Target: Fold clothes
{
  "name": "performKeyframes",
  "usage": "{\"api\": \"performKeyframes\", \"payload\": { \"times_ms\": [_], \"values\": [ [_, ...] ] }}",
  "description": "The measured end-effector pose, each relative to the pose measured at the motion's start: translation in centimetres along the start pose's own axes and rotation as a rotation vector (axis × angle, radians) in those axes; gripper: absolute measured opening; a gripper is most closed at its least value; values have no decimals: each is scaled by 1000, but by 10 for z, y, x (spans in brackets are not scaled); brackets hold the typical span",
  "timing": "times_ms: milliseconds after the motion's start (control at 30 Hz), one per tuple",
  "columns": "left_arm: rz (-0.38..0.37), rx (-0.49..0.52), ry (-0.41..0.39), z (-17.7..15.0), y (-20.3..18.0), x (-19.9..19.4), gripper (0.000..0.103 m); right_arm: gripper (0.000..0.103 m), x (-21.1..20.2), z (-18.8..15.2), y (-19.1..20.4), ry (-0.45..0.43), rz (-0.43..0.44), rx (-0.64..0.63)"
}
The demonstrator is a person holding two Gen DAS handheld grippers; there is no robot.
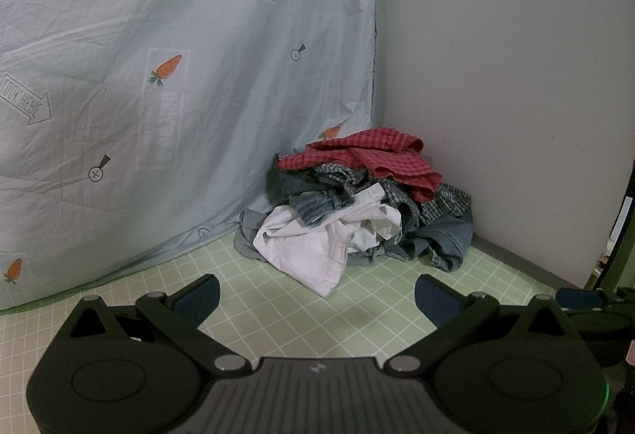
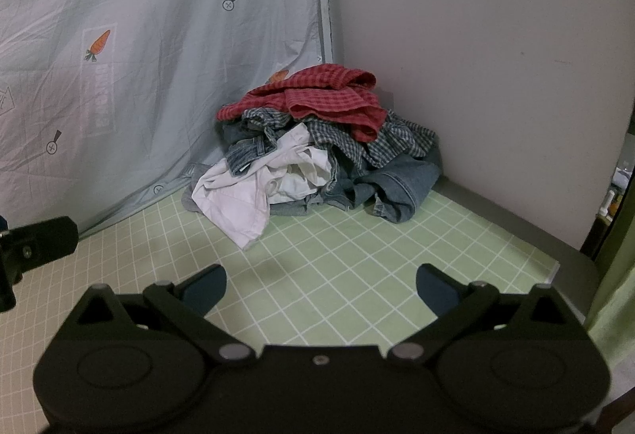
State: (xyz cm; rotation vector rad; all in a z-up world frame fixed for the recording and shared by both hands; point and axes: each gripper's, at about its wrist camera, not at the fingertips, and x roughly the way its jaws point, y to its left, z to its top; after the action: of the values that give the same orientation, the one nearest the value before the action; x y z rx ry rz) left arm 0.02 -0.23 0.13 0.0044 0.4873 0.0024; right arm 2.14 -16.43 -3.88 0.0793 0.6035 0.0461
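Left wrist view: the left gripper [image 1: 316, 295] hovers over the green grid-patterned mat [image 1: 278, 299] with its jaws spread wide apart, gripping nothing and touching nothing. Its blue-padded fingertips [image 1: 200, 297] sit short of the clothes pile [image 1: 357, 203], which lies heaped in the corner where the carrot-print sheet [image 1: 158, 76] meets the plain white wall [image 1: 516, 76]. On top of the pile lies a red checked garment [image 1: 365, 156]; beneath it are a blue-and-white gingham shirt [image 1: 436, 203] and denim pieces [image 1: 444, 243]. A crumpled white garment [image 1: 313, 247] spills from the pile's front onto the mat, the nearest piece to the fingers but apart from them. Beside the pile's right, at the frame edge, part of the right gripper [image 1: 583, 299] shows.

Right wrist view: the right gripper [image 2: 321, 285] likewise hangs above the mat [image 2: 357, 275], jaws fully apart and empty, clear of the cloth. The pile [image 2: 317, 144] sits ahead in the same corner, red checked garment [image 2: 325, 96] uppermost, gingham shirt [image 2: 397, 144] and denim [image 2: 401, 188] on the pile's right, white garment [image 2: 238, 199] trailing from its front left toward the gripper. Left of the pile, at the frame edge, a black part of the left gripper [image 2: 35, 243] juts in; the sheet [image 2: 139, 56] hangs behind it.
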Motion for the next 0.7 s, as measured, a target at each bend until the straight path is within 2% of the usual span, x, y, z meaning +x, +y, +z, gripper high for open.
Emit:
{"api": "performKeyframes", "payload": {
  "times_ms": [700],
  "values": [
    [4, -13, 25, 0, 3, 12, 103, 103, 8, 1, 2, 5, 15, -19]
  ]
}}
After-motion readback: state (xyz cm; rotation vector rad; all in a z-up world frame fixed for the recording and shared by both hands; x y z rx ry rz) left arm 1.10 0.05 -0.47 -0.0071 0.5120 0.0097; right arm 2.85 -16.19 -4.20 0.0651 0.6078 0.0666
